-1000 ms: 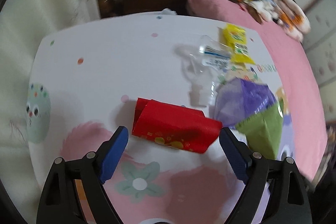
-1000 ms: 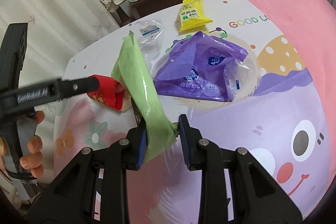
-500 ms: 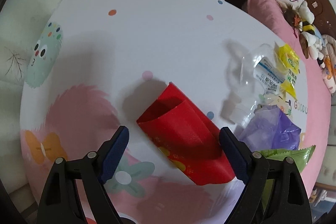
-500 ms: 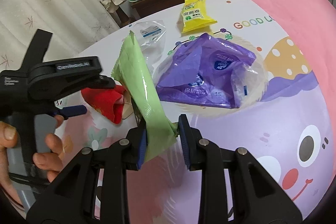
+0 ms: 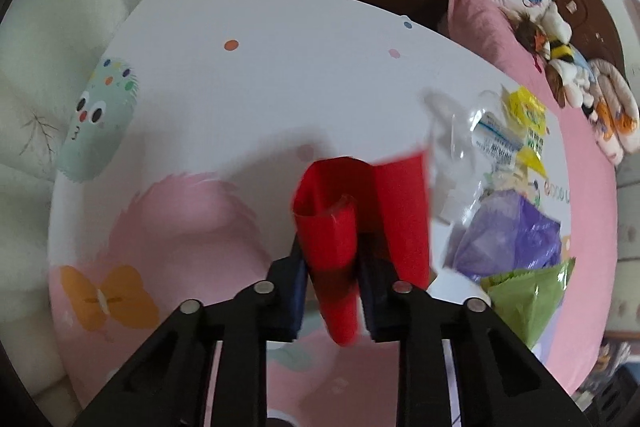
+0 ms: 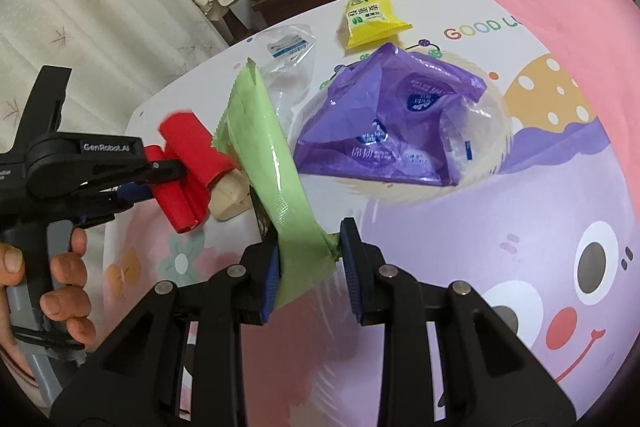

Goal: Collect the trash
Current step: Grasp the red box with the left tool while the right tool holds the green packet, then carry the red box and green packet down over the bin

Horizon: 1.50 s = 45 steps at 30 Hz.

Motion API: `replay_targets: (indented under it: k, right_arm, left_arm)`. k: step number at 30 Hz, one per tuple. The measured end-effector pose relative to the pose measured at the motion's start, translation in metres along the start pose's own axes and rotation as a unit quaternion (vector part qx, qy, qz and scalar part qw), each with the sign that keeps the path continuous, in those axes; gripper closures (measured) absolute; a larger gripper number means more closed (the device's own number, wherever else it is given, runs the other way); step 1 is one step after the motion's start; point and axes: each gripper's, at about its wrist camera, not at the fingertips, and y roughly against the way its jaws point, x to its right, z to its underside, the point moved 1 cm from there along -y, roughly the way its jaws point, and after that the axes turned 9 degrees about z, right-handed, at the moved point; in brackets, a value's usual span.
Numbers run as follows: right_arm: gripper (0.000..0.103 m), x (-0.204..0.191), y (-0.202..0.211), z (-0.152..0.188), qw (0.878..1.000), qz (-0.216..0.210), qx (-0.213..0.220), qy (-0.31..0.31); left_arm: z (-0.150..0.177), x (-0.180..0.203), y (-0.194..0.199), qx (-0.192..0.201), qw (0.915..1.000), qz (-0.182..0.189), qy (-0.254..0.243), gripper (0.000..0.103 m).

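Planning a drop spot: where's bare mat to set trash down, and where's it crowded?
Free: the white stretch of mat between the green monster print and the clear plastic wrapper, and the purple cartoon-face area near the right gripper. Crowded: around the purple bag, yellow snack packet and clear wrapper.

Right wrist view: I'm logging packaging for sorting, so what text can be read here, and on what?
"GenRobot.AI": on the left gripper, which is shut on the red wrapper.
"GOOD L", cut off: printed on the play mat.
Yellow packet: green characters, too small to read.
Purple bag: white characters, too blurred.
Clear bag: blue label, unreadable.
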Motion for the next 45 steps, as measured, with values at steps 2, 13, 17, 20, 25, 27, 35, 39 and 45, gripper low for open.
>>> replay_targets:
  k: [2,13,17,20,25,27,35,39,45]
  right_arm:
    - [0.078,0.000,0.002,0.004,1.000,-0.004,-0.001,0.000]
    - [0.078,0.014,0.036,0.037,1.000,-0.022,0.004,0.006]
    - [0.078,0.028,0.057,0.061,1.000,-0.028,0.002,0.010]
    - [0.078,0.044,0.076,0.084,0.999,-0.035,-0.001,0.013]
    - [0.078,0.075,0.114,0.134,0.998,-0.051,-0.006,0.026]
    - [0.078,0.093,0.132,0.159,0.998,-0.057,-0.007,0.034]
    - [0.078,0.165,0.187,0.256,0.996,-0.057,-0.028,0.061]
    - [0.078,0.196,0.203,0.299,0.995,-0.053,-0.043,0.067]
    - [0.078,0.231,0.210,0.354,0.995,-0.049,-0.076,0.050]
  left_arm:
    - [0.007,-0.003,0.006,0.001,1.0000,0.003,-0.006,0.084]
    - [0.083,0.022,0.055,0.009,0.9944,0.013,-0.105,0.085]
    - [0.136,0.034,0.074,0.004,0.9913,0.015,-0.131,0.085]
    - [0.187,0.042,0.088,-0.001,0.9892,0.013,-0.146,0.085]
    - [0.287,0.058,0.108,0.002,0.9846,0.004,-0.175,0.085]
    - [0.324,0.063,0.113,0.007,0.9839,0.001,-0.179,0.085]
    - [0.450,0.074,0.126,0.012,0.9837,0.002,-0.180,0.085]
    - [0.505,0.080,0.120,0.001,0.9822,0.000,-0.188,0.085]
    - [0.568,0.083,0.097,-0.041,0.9768,-0.021,-0.209,0.085]
